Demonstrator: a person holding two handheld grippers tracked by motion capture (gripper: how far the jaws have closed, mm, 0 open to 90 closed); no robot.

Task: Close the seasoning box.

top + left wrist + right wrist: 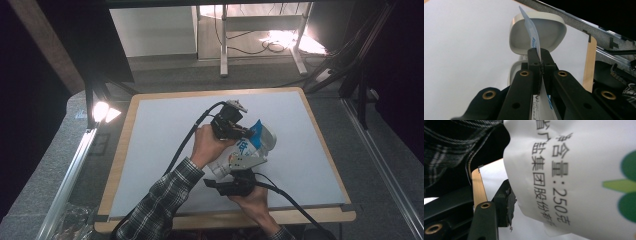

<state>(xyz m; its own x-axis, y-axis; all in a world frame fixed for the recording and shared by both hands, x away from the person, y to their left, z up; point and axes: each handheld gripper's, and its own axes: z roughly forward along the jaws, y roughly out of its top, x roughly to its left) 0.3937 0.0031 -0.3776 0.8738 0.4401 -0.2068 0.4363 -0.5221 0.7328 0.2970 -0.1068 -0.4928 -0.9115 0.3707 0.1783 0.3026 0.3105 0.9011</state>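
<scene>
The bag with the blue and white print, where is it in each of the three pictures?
High view: the bag is right of the middle, held between both hands above the table.
Left gripper view: only its thin edge sticks up in the middle, pinched in the left claw.
Right gripper view: it fills the right side, printed with writing.
Shared landmark: the table's wooden edge.

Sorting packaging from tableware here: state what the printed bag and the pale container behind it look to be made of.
The bag looks like thin plastic film or coated paper, white with blue and green print: it creases, and its edge folds flat between the left gripper jaws. The container looks like smooth matte cream plastic or melamine, with a rounded moulded rim; ceramic can't be ruled out.
</scene>
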